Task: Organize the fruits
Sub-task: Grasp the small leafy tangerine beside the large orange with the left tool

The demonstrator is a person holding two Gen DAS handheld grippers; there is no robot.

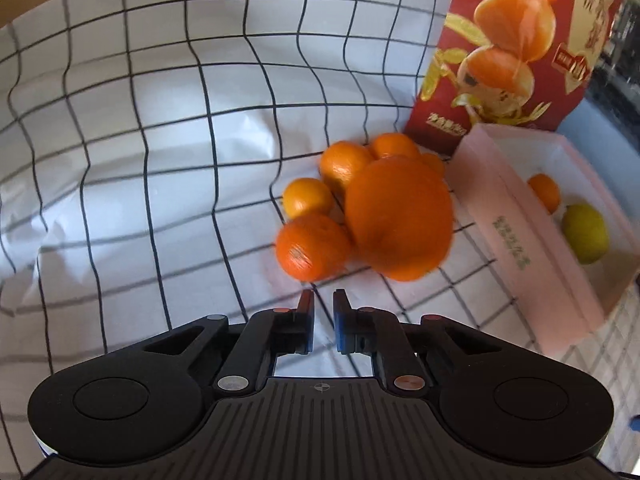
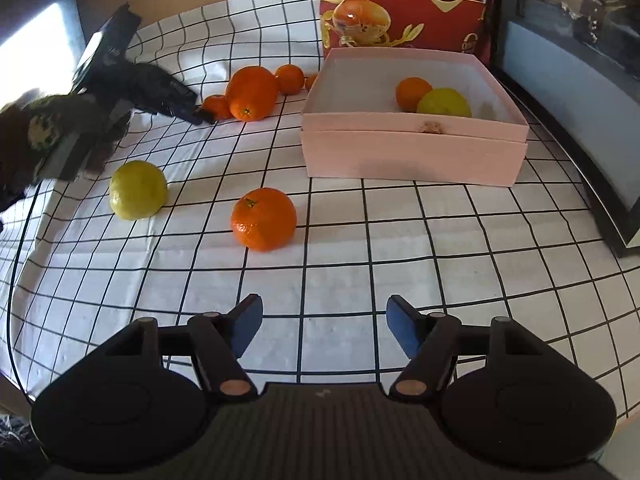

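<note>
Right wrist view, landmark: pale pink cardboard box point(image 2: 412, 152) on grid cloth
loose fruit: round orange mandarin point(image 2: 264, 219) near box front-left; yellow-green lemon point(image 2: 138, 195) farther left
handling: firm, light, rolls, waxy skin; pinch across widest part
right gripper point(image 2: 324, 330): jaws apart, empty
left gripper point(image 1: 323, 320): jaws together, empty, by orange pile point(image 1: 396, 216) left of box
</note>
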